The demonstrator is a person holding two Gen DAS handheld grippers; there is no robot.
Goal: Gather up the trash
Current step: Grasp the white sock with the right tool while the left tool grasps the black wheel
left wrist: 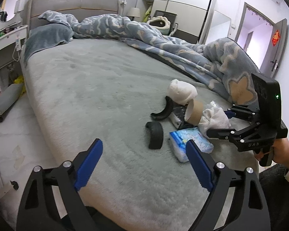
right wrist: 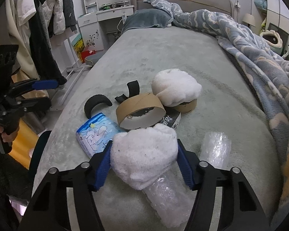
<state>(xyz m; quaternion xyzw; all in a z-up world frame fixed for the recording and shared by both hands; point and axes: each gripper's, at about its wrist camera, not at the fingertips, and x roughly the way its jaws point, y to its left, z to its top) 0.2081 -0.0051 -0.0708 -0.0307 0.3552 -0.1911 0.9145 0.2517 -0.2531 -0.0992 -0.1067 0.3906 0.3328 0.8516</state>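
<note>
A grey bed fills the room, with a blue quilt heaped along one side. Trash sits clustered near its edge. The right gripper pinches a white wad, touching a cardboard ring. The left gripper hangs spread wide beside a tissue pack.

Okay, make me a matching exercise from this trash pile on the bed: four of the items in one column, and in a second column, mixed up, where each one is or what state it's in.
Items:
1. white wad
2. blue tissue pack
3. cardboard ring
4. left gripper

Places or states:
A. open above the grey bedspread, holding nothing
B. lying on its side, open end toward the right wrist camera
C. between the right gripper fingers
D. flat on the bed, left of the wad in the right wrist view

Pairs: 1-C, 2-D, 3-B, 4-A
</note>
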